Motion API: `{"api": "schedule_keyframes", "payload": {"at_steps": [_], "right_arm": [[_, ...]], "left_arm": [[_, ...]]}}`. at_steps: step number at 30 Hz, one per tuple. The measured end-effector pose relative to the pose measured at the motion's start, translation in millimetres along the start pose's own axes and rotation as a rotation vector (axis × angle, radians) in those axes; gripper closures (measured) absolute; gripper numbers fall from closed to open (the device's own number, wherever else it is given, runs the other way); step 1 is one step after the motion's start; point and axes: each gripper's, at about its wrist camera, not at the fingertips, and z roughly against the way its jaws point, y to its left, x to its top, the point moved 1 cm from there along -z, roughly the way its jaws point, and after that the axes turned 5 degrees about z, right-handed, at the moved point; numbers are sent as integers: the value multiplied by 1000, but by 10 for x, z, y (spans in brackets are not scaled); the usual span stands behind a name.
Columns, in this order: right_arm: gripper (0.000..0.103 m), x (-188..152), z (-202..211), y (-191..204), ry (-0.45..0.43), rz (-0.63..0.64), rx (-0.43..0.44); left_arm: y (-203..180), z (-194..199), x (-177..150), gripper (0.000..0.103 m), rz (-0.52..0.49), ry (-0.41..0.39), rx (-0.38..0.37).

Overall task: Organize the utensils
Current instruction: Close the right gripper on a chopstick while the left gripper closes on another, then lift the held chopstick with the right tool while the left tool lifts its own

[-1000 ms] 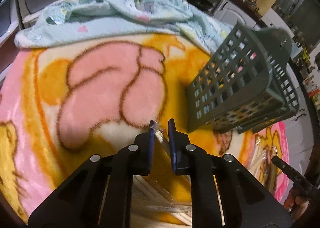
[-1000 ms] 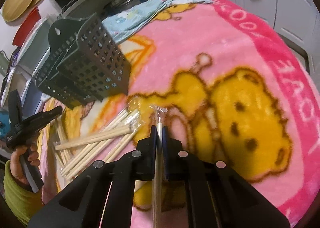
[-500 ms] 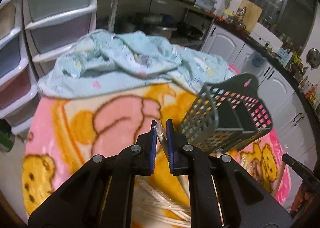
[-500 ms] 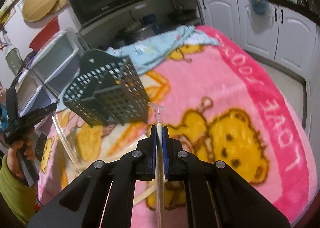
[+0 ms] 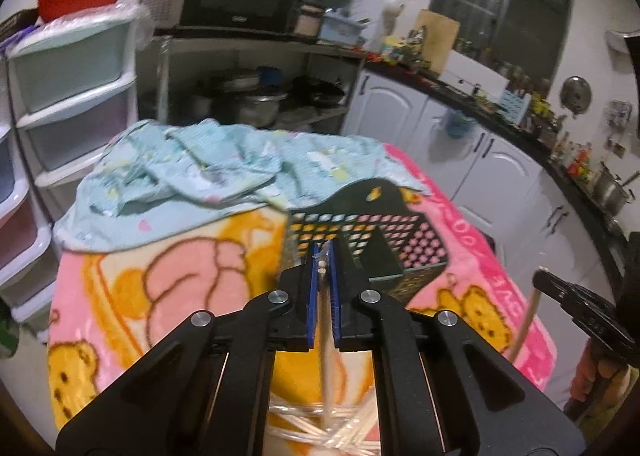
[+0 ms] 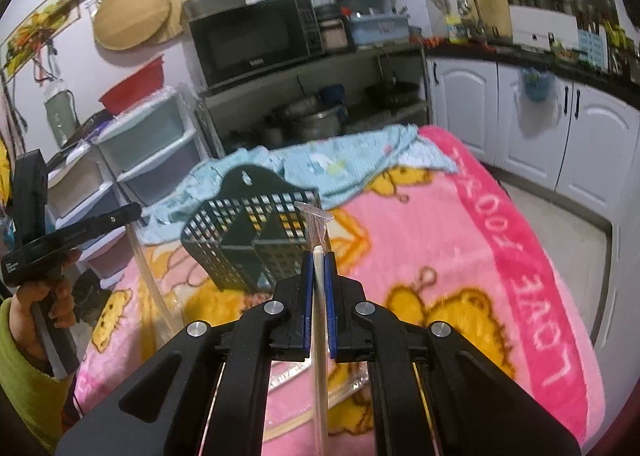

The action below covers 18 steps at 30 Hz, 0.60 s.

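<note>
My left gripper (image 5: 324,256) is shut on a plastic-wrapped pair of chopsticks (image 5: 326,336), held high over the blanket just before the dark slotted utensil basket (image 5: 372,232). My right gripper (image 6: 319,260) is shut on another wrapped pair of chopsticks (image 6: 319,336), raised beside the same basket (image 6: 256,232), which has divided compartments. More wrapped chopsticks (image 5: 340,424) lie on the blanket below the left gripper and show under the right one (image 6: 288,384). The other gripper shows at each view's edge, the right one (image 5: 580,308) and the left one (image 6: 72,232).
A pink and yellow cartoon blanket (image 6: 460,256) covers the table. A crumpled light blue cloth (image 5: 224,168) lies behind the basket. Plastic drawers (image 5: 68,96), a shelf with a microwave (image 6: 256,44) and pots, and white cabinets (image 6: 560,136) stand beyond the table.
Both grippers have risen well above the blanket with their wrapped chopsticks and now face the basket from higher up. The left jaws have closed tighter on their pair.
</note>
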Motion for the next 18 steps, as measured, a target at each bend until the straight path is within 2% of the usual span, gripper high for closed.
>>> {"api": "schedule_keyframes", "payload": {"at_steps": [9,18], "right_arm": [[97,218,194,189,-90,54,23],[97,526,317,335,-188,82,50]], "left_arm": [[-214,229,173,101,-16,-45,-65],[-429,421,460,101,-42,-134,-104]]}}
